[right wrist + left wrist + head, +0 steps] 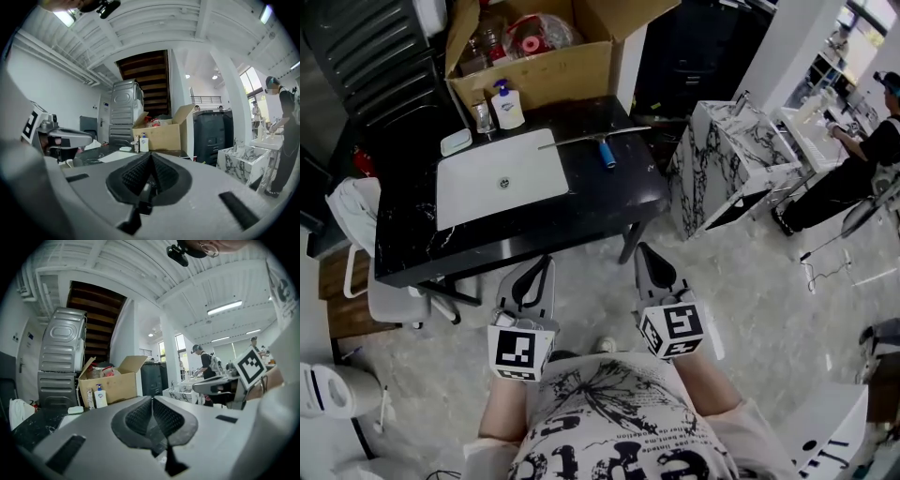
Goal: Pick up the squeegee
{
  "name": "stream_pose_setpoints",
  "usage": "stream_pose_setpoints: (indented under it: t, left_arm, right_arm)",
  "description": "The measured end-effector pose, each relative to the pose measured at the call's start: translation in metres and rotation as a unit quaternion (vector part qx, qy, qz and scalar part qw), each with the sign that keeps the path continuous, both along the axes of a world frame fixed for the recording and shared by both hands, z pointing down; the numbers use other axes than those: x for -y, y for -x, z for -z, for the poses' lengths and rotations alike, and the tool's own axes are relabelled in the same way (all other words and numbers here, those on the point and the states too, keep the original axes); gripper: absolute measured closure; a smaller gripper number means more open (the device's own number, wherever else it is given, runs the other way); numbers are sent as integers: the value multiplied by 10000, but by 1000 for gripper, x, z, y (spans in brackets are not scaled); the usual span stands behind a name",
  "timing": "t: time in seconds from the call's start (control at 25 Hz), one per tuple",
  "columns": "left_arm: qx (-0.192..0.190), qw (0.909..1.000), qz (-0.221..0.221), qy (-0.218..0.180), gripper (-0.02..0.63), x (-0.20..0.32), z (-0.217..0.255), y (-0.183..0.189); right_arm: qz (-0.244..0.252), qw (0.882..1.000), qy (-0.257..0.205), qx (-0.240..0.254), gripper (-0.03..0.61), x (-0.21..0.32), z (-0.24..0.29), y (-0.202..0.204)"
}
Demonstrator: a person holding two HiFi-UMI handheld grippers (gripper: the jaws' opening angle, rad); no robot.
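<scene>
The squeegee [595, 142], a thin metal blade with a blue handle, lies on the black table [609, 202] near its far right side, just right of the white sink [499, 178]. Both grippers hang in front of the table's near edge, over the floor and apart from it. My left gripper [540, 267] is shut with nothing between its ribbed pads [140, 416]. My right gripper [648, 255] is shut and empty too, its pads [140, 174] pressed together. Neither gripper view shows the squeegee.
An open cardboard box [534, 56] stands at the table's back, with a soap dispenser [507, 105] and a small bottle [483, 116] in front of it. A marble-patterned cabinet [727, 164] stands to the right. A person [853, 169] works at the far right. A white bag [352, 211] hangs at the table's left.
</scene>
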State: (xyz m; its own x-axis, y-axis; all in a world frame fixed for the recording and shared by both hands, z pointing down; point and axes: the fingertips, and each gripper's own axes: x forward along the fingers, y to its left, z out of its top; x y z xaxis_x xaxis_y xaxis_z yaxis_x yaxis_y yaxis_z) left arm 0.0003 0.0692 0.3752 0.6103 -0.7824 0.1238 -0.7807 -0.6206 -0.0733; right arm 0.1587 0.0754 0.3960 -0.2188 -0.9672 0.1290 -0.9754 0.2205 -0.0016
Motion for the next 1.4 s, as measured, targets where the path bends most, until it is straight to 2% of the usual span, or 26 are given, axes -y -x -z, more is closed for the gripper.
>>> stream_pose_setpoints:
  t: [0.12,0.32,0.4,0.6,0.84,1.08,1.36,1.4]
  left_arm:
    - [9,9997,179,-189,601,22,-7,-18]
    - [106,9986,459,245,601,57,-19,-30]
    - [130,9982,533,257,601,77,-21,-31]
    - [136,9977,668,25,601,144,-28,-27]
    - [62,9961,875,94,601,234,-22,-22]
    - [-78,9938,1104,144,601,302,-14,-14]
    - [-84,9902,1359,313,601,327,-19,-20]
    - [-76,9895,1403,339,601,329,-22,-22]
  right_arm:
    - [164,9998,97,9,586,28,-6,-21]
    - [365,9989,305,45,586,72,-19,-37]
    - [401,9984,382,64,586,94,-23,-41]
    - [494,9968,633,39,586,164,-34,-43]
    - [637,9940,891,8,586,260,-40,-40]
    - [785,9868,1416,-49,586,333,-59,-35]
    - [999,9728,2055,-372,582,369,-97,-41]
    - [1009,9692,2209,-415,552,373,-106,-43]
